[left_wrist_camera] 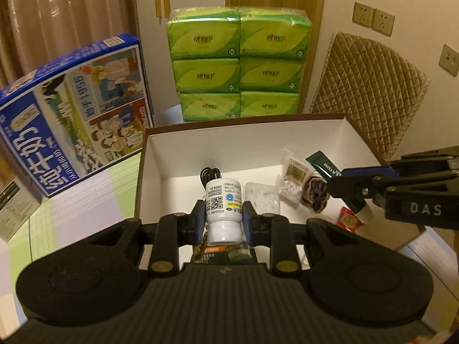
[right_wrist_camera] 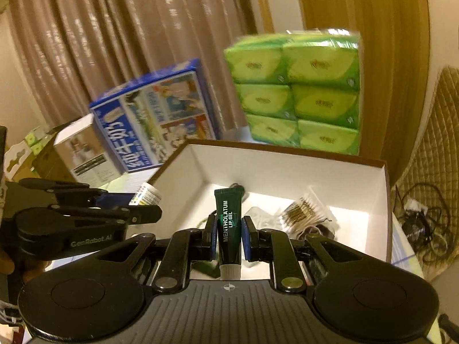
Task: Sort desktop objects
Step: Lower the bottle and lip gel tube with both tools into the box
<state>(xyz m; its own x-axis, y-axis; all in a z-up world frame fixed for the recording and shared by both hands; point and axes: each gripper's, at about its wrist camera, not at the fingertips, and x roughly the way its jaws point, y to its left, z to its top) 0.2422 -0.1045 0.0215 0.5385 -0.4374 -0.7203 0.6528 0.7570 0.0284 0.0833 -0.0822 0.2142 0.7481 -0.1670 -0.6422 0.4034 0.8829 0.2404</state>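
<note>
White box [left_wrist_camera: 355, 134] time!
I squeeze the bottle [left_wrist_camera: 223, 200] left, lip gel [right_wrist_camera: 228, 223] right (both tight), ready to drop in.

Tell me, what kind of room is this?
Probably a room in someone's home. There are curtains, a padded chair, and household supplies: a tissue pack and a milk carton box on the table by the open box being filled.

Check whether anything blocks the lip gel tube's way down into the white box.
Nothing visible does. The right gripper holds the lip gel tube over the open white box; a cotton swab packet lies on the floor to the right, not directly below.
</note>
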